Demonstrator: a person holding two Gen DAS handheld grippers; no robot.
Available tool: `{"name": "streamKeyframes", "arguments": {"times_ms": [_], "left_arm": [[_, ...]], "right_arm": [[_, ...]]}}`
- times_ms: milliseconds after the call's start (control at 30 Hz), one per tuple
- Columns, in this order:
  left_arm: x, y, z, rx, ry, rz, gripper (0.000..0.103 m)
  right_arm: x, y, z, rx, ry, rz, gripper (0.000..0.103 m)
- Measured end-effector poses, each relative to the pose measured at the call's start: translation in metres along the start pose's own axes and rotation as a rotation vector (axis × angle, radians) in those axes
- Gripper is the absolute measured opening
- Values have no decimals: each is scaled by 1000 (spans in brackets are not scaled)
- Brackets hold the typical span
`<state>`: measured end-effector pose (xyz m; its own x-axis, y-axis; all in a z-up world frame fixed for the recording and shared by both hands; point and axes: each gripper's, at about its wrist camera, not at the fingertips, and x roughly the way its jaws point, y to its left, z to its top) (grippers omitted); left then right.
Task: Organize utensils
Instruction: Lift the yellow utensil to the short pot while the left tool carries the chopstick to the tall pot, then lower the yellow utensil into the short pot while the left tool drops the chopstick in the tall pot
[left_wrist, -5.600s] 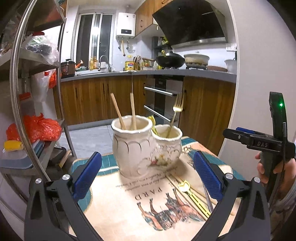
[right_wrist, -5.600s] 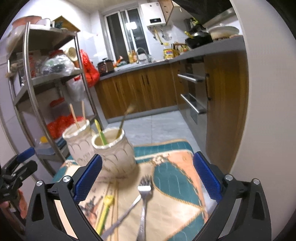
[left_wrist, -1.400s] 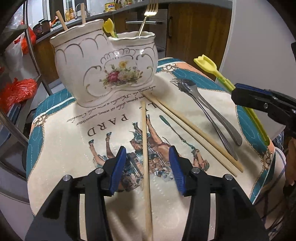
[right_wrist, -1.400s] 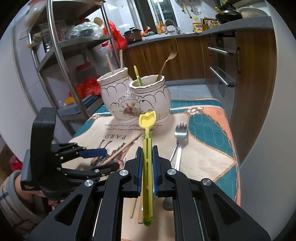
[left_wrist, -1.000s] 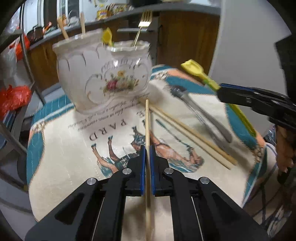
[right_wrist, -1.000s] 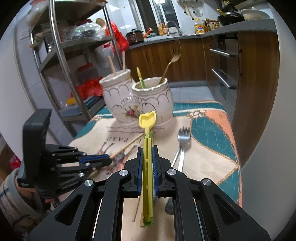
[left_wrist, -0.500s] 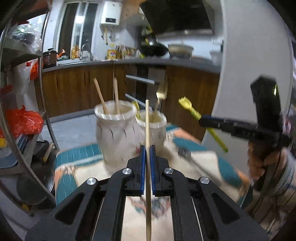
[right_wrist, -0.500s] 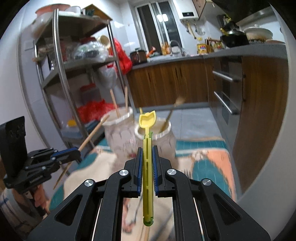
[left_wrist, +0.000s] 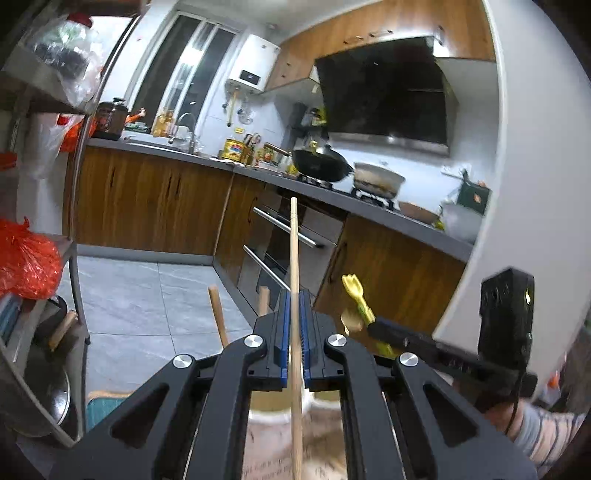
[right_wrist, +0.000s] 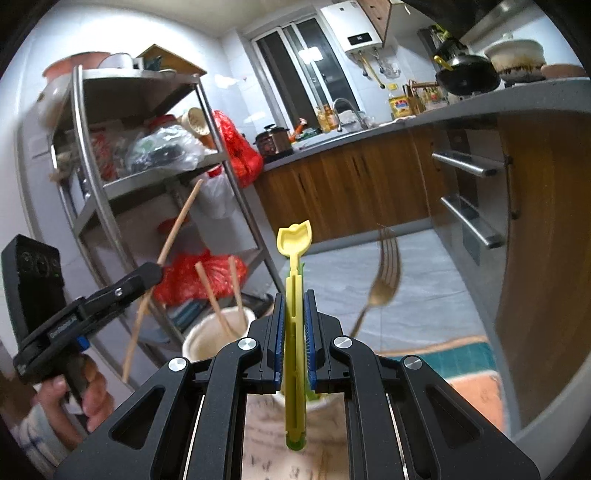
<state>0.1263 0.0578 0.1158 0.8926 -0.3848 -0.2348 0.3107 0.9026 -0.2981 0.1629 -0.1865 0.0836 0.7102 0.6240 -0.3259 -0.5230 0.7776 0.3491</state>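
Observation:
My left gripper (left_wrist: 294, 299) is shut on a wooden chopstick (left_wrist: 294, 258), held upright above the white ceramic holder (left_wrist: 269, 408); it shows in the right wrist view (right_wrist: 147, 273) with the chopstick (right_wrist: 177, 225) slanting. My right gripper (right_wrist: 294, 295) is shut on a yellow plastic utensil (right_wrist: 294, 266), held upright above the holder's pots (right_wrist: 207, 339). Two chopsticks (right_wrist: 218, 299) stand in the left pot and a gold fork (right_wrist: 380, 280) in the right. The right gripper (left_wrist: 384, 328) with the yellow utensil (left_wrist: 356, 295) shows in the left wrist view.
A steel rack (right_wrist: 103, 192) with bags stands on the left. Wooden kitchen cabinets (right_wrist: 354, 184) and oven handles (right_wrist: 465, 166) lie behind. The patterned table mat (right_wrist: 465, 373) lies below the holder. A white wall edge (left_wrist: 517, 184) is on the right.
Both grippers have lifted their utensils higher and closer over the holder; the table has dropped mostly out of view. Earlier the left gripper shut on the chopstick from the mat.

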Motion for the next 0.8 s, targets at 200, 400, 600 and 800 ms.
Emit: {"name": "streamKeyframes", "arguments": {"times_ms": [200,400,600,800], "left_arm": [[30,-1,1,15,-60,55,5],[42,-8,-12,83,-129,165,5],[47,-10,-19,116,-159,213,5],[40,-12,-28,154,-130,211,5]], "right_arm": [[27,7,0,-20,-35,10,11],[42,5,-7,-13,-58,-17,11],[52,11,-11,-73,-79,-57,11],[58,12,-21,-116,-59,-85,11]]}}
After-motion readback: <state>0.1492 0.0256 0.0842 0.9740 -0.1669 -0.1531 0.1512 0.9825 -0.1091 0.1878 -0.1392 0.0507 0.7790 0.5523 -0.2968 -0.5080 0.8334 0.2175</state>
